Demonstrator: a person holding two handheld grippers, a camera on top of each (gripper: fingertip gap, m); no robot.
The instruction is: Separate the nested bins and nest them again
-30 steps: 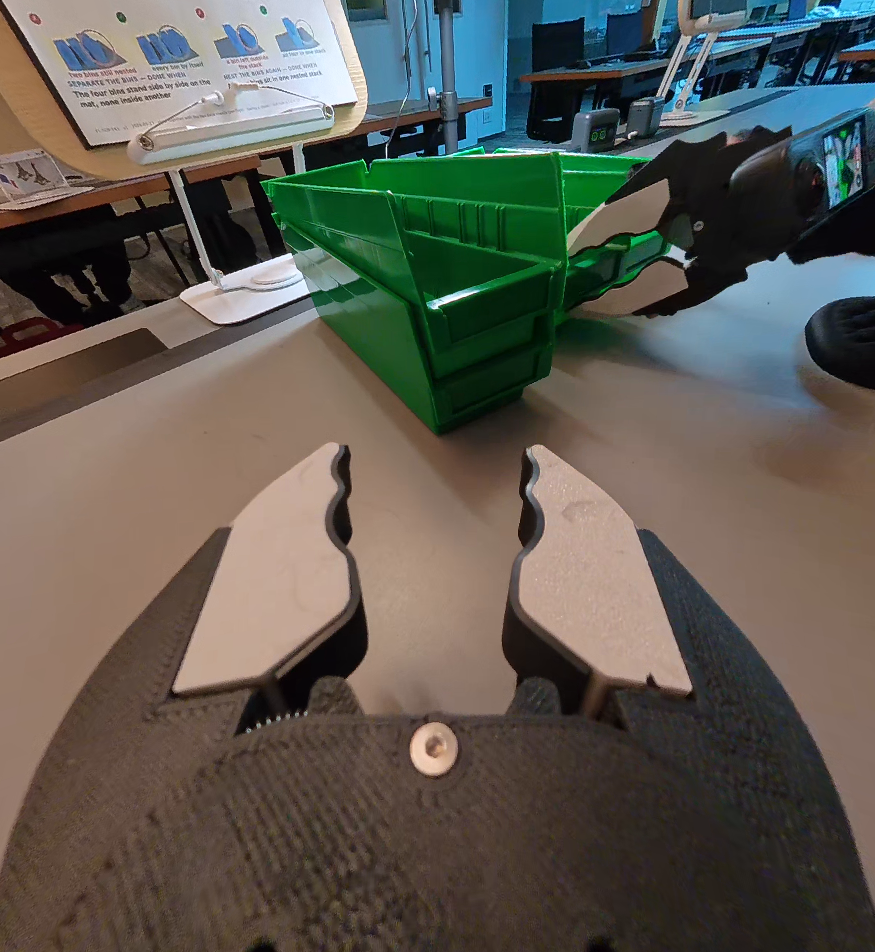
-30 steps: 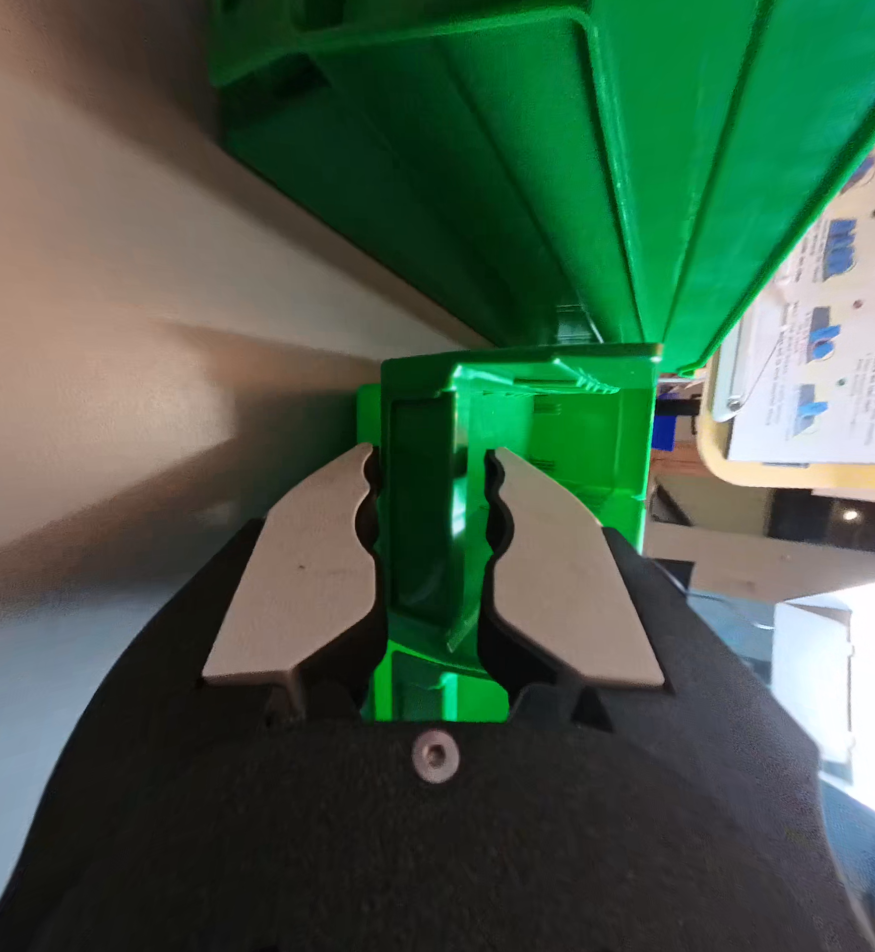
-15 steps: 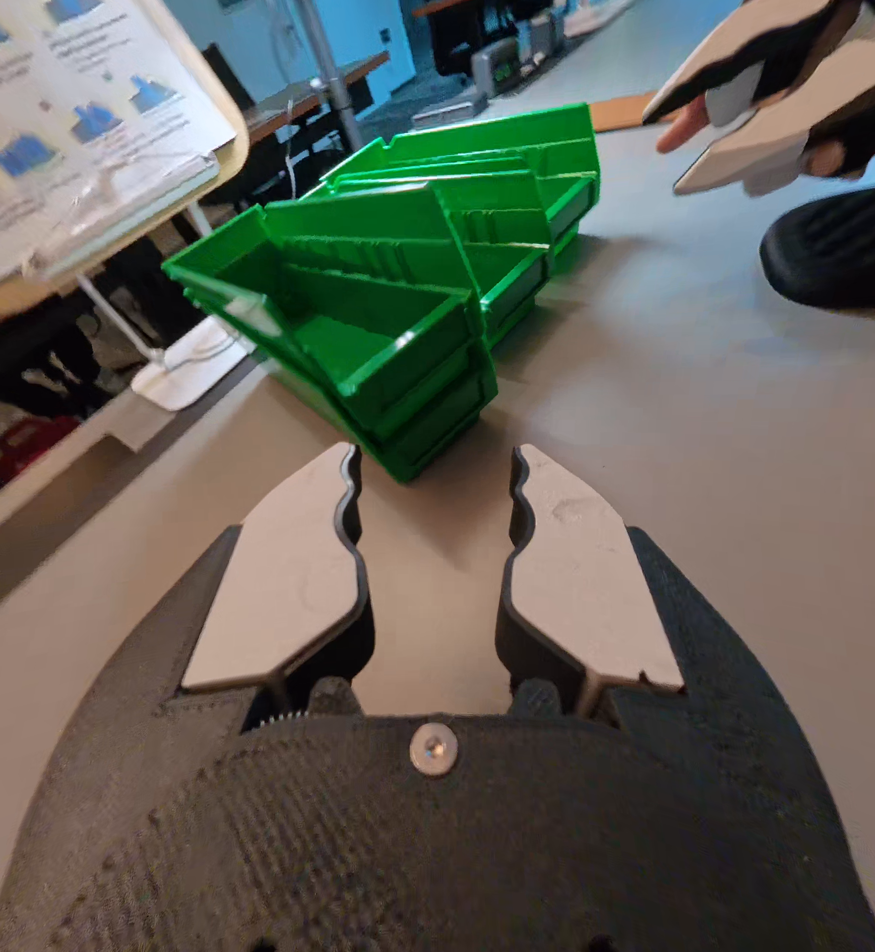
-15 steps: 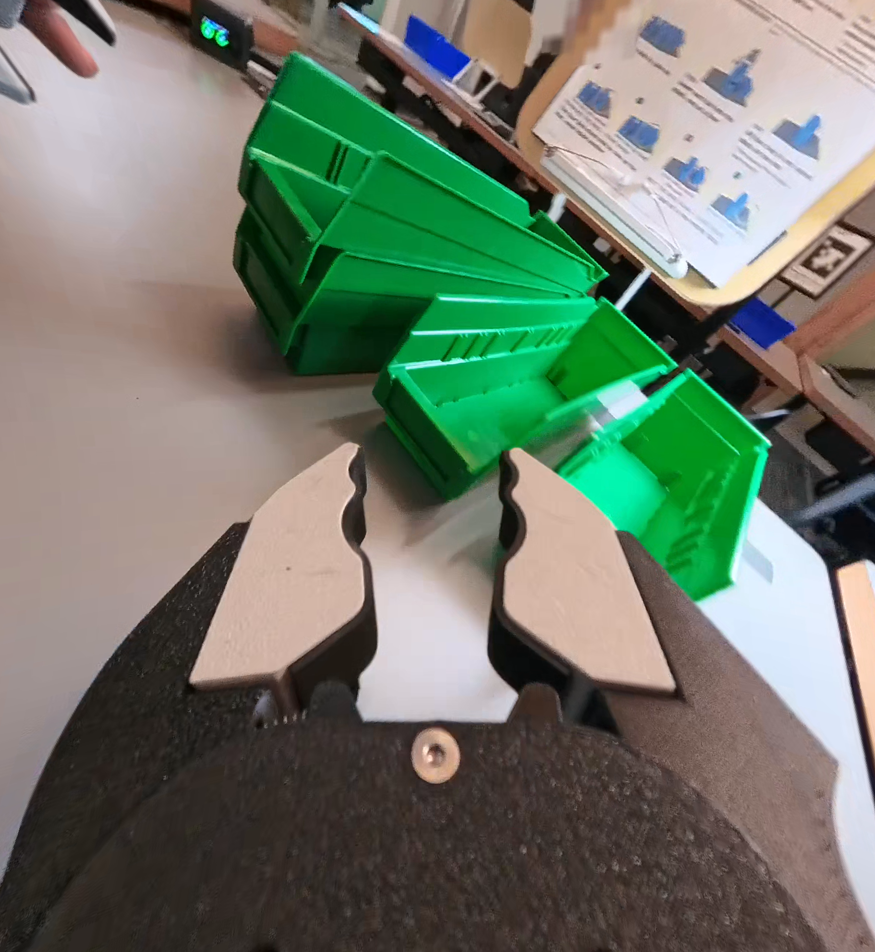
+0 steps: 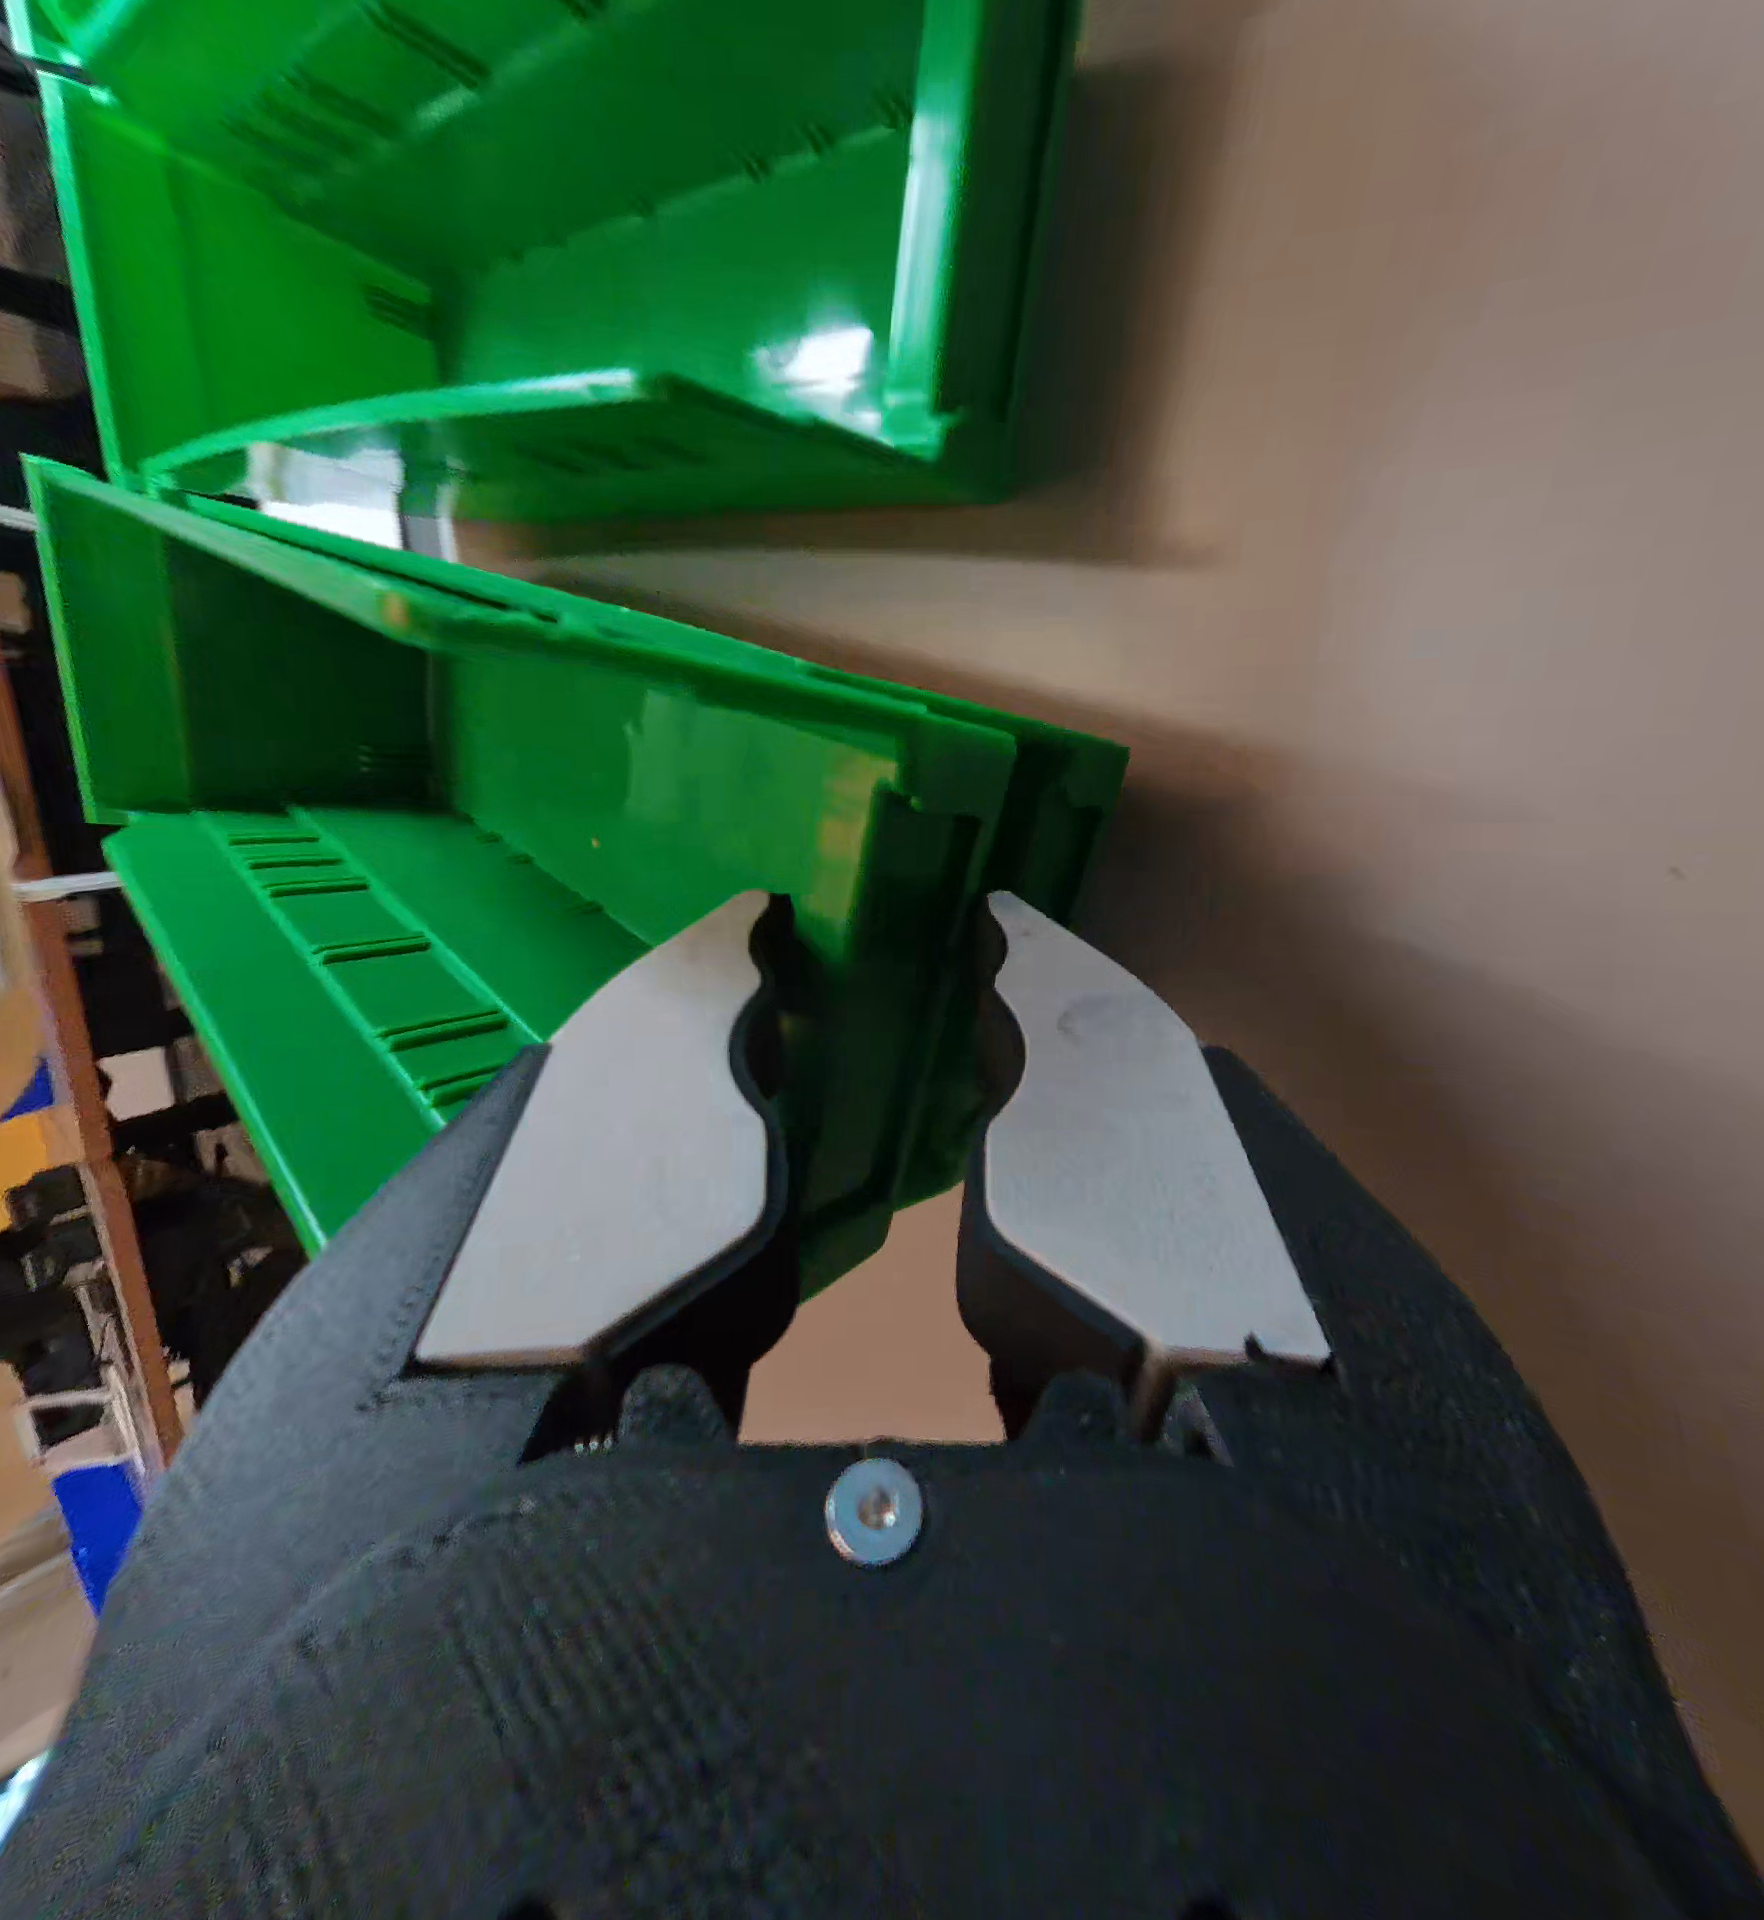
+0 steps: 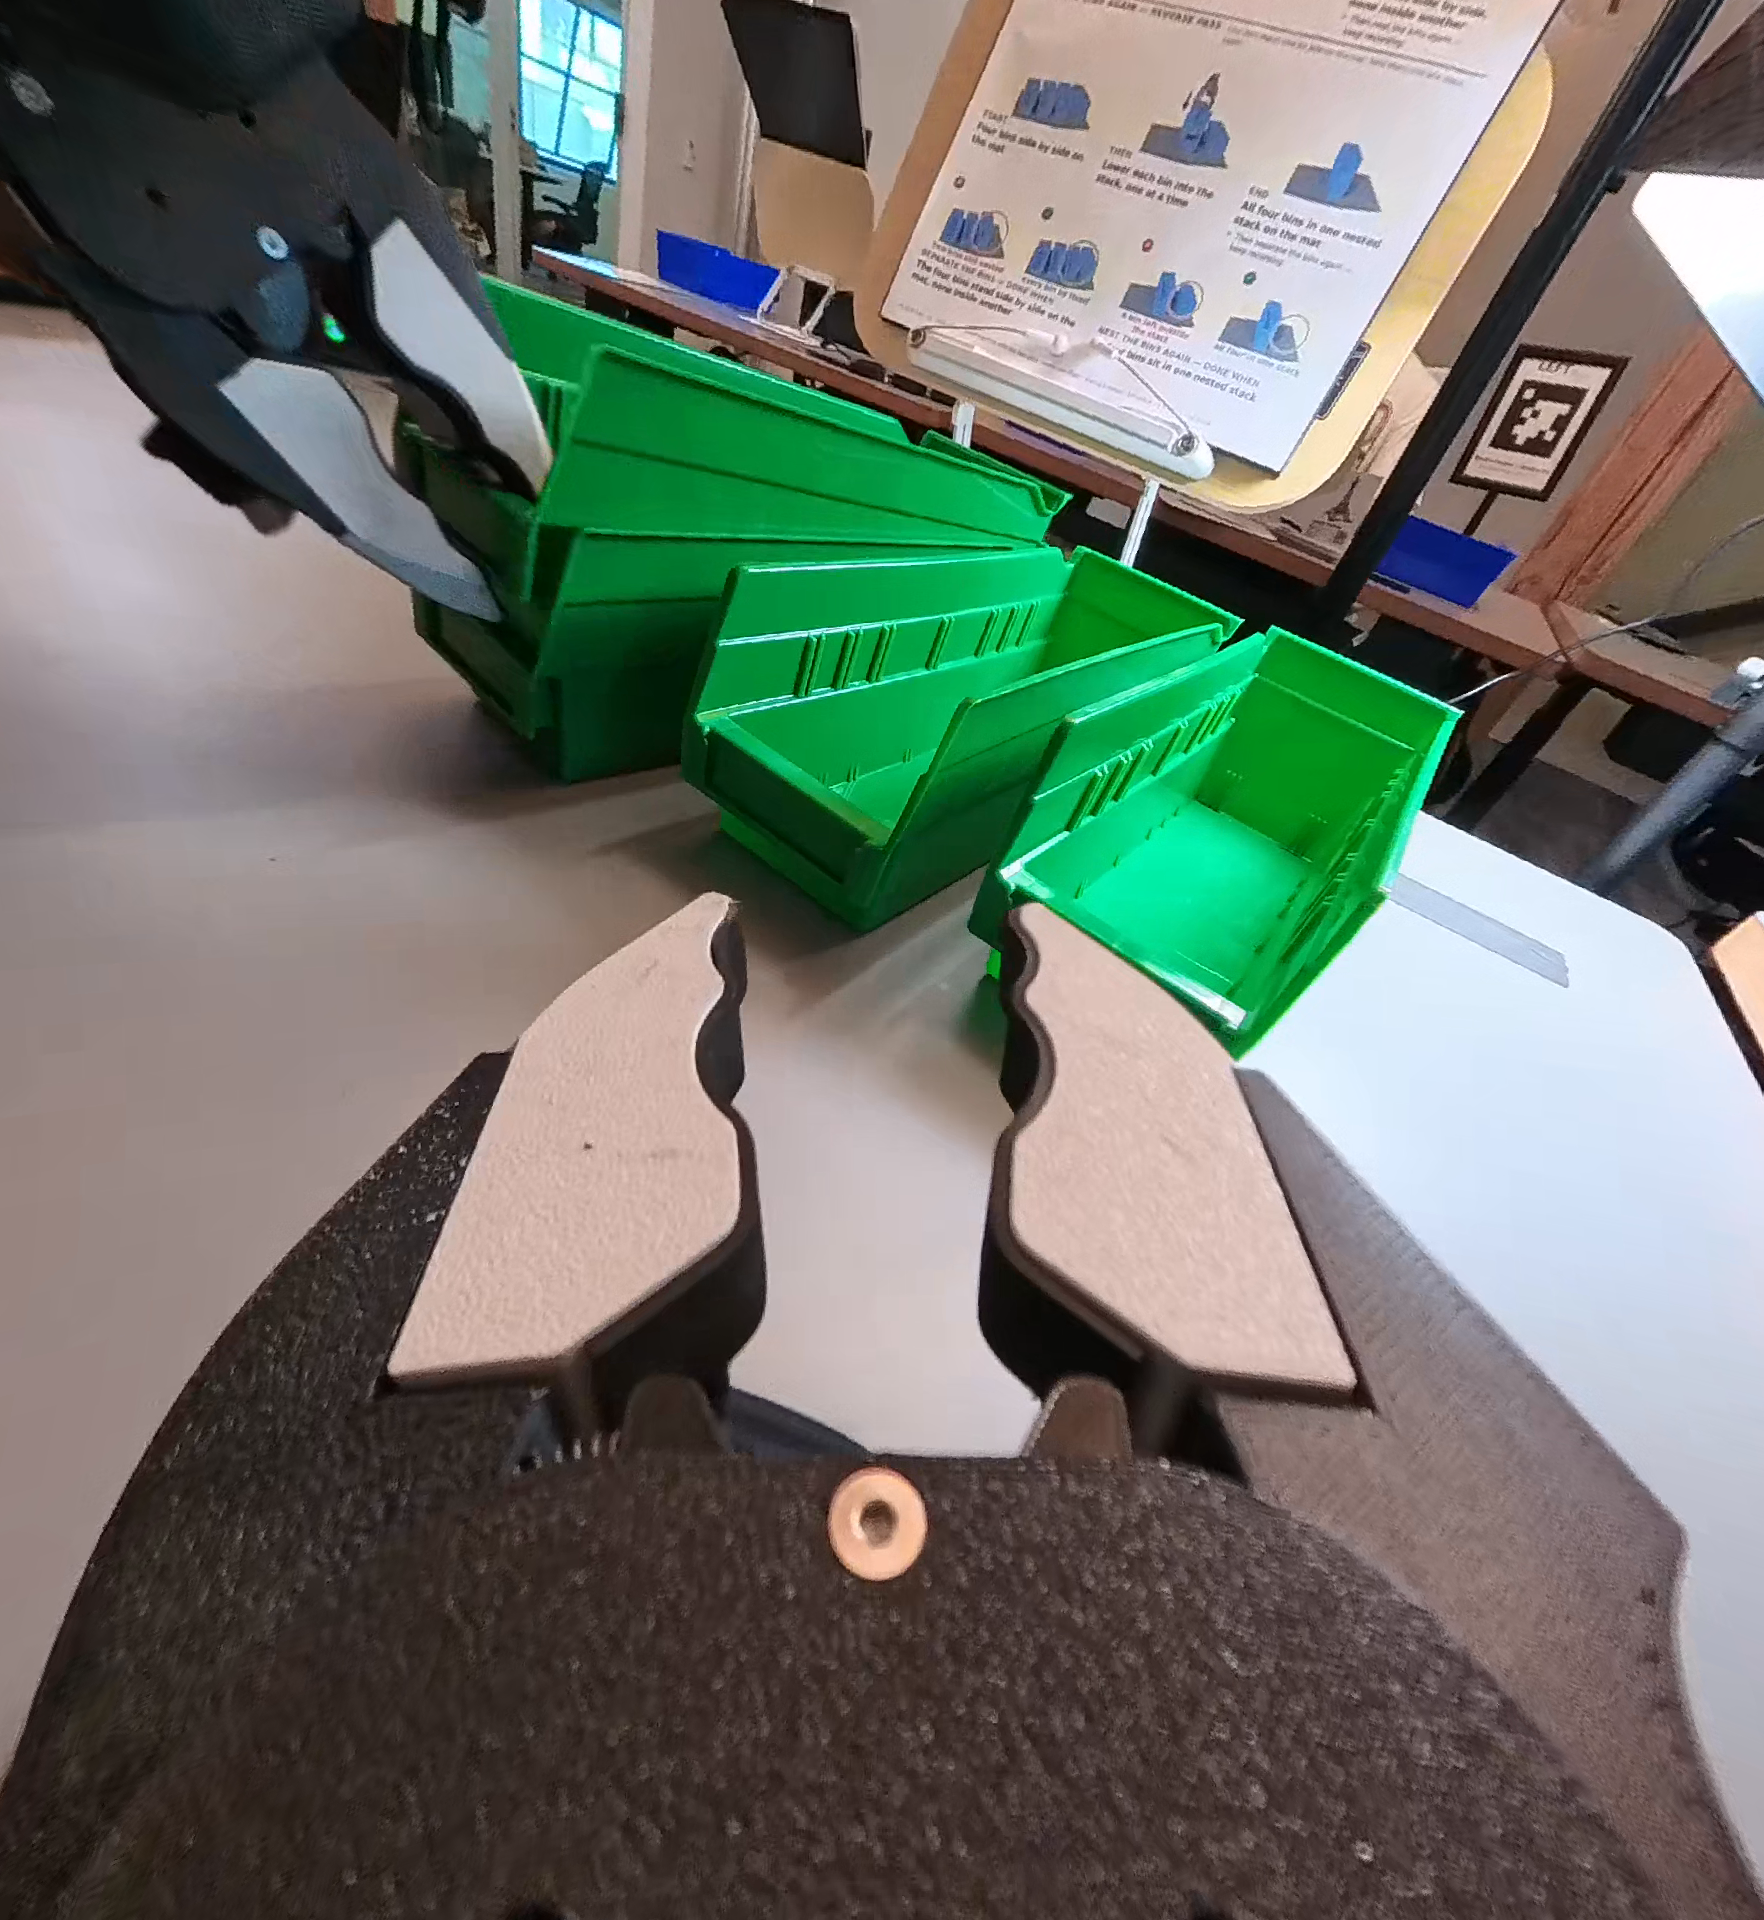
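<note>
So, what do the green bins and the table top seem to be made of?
Green bins: probably moulded plastic, glossy; bright highlights, thin ribbed walls. Table top: matte grey, smooth, perhaps laminate; only soft reflections, so I cannot be sure.

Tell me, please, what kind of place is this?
Probably a lab or office workroom: long desks behind the grey table, an instruction board on a stand, and green bins set out for practice.
</note>
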